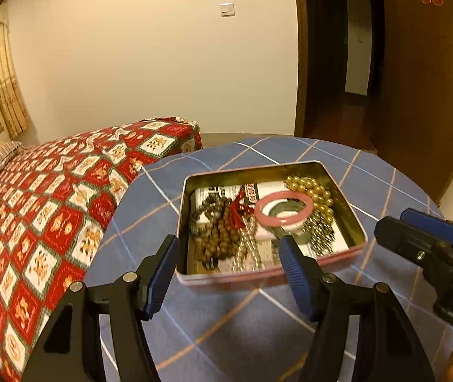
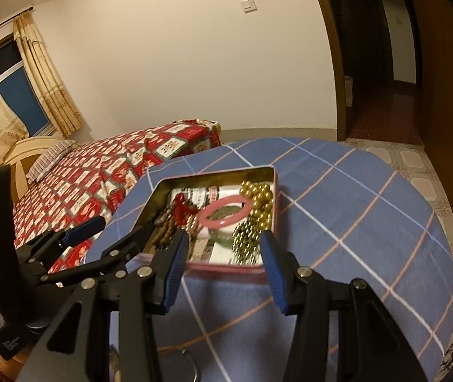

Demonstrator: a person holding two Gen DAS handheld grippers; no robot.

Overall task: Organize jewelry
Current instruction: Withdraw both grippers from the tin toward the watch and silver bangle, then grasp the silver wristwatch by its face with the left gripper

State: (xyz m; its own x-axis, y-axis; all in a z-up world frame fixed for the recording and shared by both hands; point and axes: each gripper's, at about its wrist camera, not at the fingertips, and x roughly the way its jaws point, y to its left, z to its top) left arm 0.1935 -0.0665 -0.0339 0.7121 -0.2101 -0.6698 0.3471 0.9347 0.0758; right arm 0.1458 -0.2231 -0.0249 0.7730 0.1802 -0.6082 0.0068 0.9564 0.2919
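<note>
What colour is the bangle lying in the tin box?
The bangle is pink; the left wrist view shows it best.

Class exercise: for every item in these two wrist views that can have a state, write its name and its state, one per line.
tin box: open, no lid on, resting on the table
pink bangle: lying on top of the jewelry in the tin
gold bead strand: heaped in the tin's far right corner
brown bead strand: piled at the tin's left
left gripper: open, empty
right gripper: open, empty
door: open

Landmark: round table with blue checked cloth [image 1: 226,318]
Bed with red patterned quilt [image 1: 51,216]: left, touching
Curtained window [image 2: 13,95]: far left
Doorway [image 2: 382,47]: behind, right
</note>
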